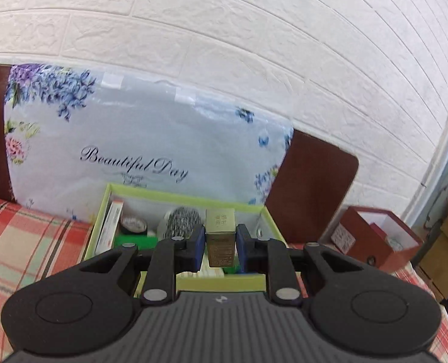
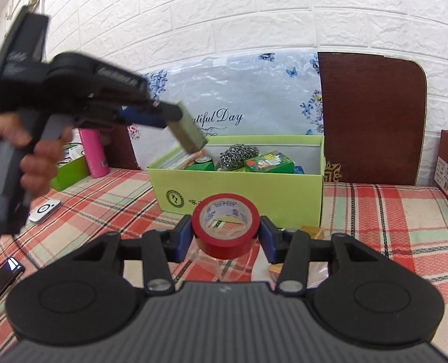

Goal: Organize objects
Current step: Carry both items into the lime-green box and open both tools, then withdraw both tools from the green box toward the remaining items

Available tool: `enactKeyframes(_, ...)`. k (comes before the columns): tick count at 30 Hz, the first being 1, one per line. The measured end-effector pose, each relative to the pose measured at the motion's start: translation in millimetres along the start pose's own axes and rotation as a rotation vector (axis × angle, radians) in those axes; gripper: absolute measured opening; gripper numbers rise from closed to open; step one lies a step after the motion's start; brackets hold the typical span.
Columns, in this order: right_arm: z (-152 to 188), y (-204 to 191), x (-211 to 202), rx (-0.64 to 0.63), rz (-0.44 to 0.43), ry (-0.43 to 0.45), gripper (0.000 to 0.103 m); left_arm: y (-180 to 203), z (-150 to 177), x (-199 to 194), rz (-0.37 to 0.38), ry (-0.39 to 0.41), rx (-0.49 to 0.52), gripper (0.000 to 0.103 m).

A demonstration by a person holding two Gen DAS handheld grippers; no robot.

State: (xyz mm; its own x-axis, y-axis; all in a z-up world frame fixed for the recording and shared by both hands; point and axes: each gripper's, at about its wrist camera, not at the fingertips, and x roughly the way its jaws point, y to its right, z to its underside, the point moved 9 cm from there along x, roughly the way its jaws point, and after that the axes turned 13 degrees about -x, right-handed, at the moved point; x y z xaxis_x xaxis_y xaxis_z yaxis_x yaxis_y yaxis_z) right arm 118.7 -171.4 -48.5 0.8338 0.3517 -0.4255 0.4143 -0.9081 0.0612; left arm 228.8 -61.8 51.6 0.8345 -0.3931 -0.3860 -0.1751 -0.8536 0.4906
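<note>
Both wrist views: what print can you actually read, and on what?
"Beautiful Day": script on the floral bag against the wall.
Gold box in the left gripper: characters, too small to read.
Red tape roll in the right gripper: inner label blurred.
Green box: round logo, characters partly hidden.

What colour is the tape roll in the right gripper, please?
Red tape roll with a white inner core; right wrist view.

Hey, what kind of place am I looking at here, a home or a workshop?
Probably a home: a plaid tablecloth, a floral "Beautiful Day" package against a white brick-pattern wall, and a green box of household odds and ends.
</note>
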Motion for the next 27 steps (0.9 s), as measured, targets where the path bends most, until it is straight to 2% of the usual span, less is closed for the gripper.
enactKeyframes(4, 1, 4, 4, -0.002, 0.012, -0.008, 0.046, -11, 5, 39, -0.046, -0.013, 0.006, 0.025)
enactKeyframes(5, 1, 5, 5, -0.001, 0.017, -0.009, 0.046, -20, 13, 50, -0.079, -0.043, 0.004, 0.029)
enactKeyframes(6, 1, 8, 6, -0.001, 0.023, -0.010, 0.046, -30, 22, 55, -0.118, -0.079, -0.011, 0.042)
enactKeyframes(7, 1, 10, 7, -0.001, 0.028, -0.010, 0.046, -39, 31, 58, -0.131, -0.104, -0.036, 0.047)
enactKeyframes(8, 1, 13, 7, -0.001, 0.033, -0.011, 0.046, -47, 38, 56, -0.117, -0.105, -0.063, 0.047)
enactKeyframes(9, 1, 15, 9, -0.003, 0.037, -0.012, 0.046, -51, 41, 51, -0.095, -0.075, -0.068, 0.048)
enactKeyframes(11, 2, 22, 16, -0.008, 0.043, -0.027, 0.046, -54, 42, 39, -0.108, -0.049, -0.040, 0.053)
enactKeyframes(13, 1, 31, 28, -0.016, 0.060, -0.045, 0.046, -58, 42, 32, -0.119, -0.049, -0.037, 0.064)
enactKeyframes(20, -15, 64, 67, -0.013, 0.154, -0.036, 0.046, -69, 44, 29, -0.129, -0.069, -0.079, 0.064)
enactKeyframes(25, -43, 74, 92, -0.042, 0.207, 0.014, 0.046, -65, 52, 23, -0.126, -0.079, -0.083, 0.073)
enactKeyframes(26, -46, 77, 98, -0.047, 0.218, 0.024, 0.047, -64, 55, 22, -0.132, -0.086, -0.075, 0.073)
enactKeyframes(27, -48, 79, 107, -0.062, 0.224, 0.028, 0.068, -63, 57, 21, -0.142, -0.096, -0.069, 0.076)
